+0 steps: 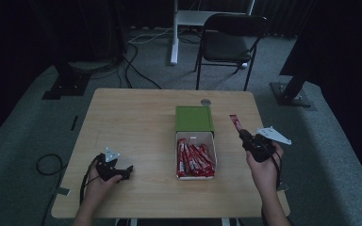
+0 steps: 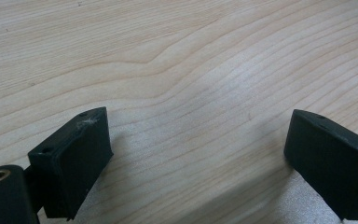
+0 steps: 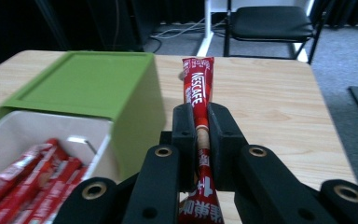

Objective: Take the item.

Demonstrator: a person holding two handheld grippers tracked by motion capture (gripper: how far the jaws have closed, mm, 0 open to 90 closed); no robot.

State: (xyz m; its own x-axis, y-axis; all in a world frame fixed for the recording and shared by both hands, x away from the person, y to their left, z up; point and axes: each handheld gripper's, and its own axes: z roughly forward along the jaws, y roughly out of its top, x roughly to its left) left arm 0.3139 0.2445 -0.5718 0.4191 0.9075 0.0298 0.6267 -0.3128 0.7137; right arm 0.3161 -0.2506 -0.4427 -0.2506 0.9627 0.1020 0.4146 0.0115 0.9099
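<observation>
Work in hand: we are moving Nescafé sachets, one at a time, between the white drawer (image 1: 195, 137) and the surface (image 1: 136, 122); which way we cannot tell from this moment alone.
Right gripper (image 3: 199, 122): jaws together, clamped on one red Nescafé sachet (image 3: 198, 91) about midway along its length, the printed end sticking up and forward past the jaw tips.
Held sachet, place: lifted above the surface to the right of the drawer, apart from it, tilted up and away from us in the high view (image 1: 235, 122).
Left gripper (image 2: 193, 154): jaws apart, nothing between them, resting low over bare wood at the near left of the surface, well apart from the drawer.
Drawer: pulled out toward us from the green box (image 1: 193, 118), open, with a pile of sachets (image 1: 194, 159) lying lengthwise inside.
Done so far: one sachet is out of the drawer and securely gripped.
Left to do: we judge most of the work remains, since many sachets lie in the drawer and none lies on the surface.
</observation>
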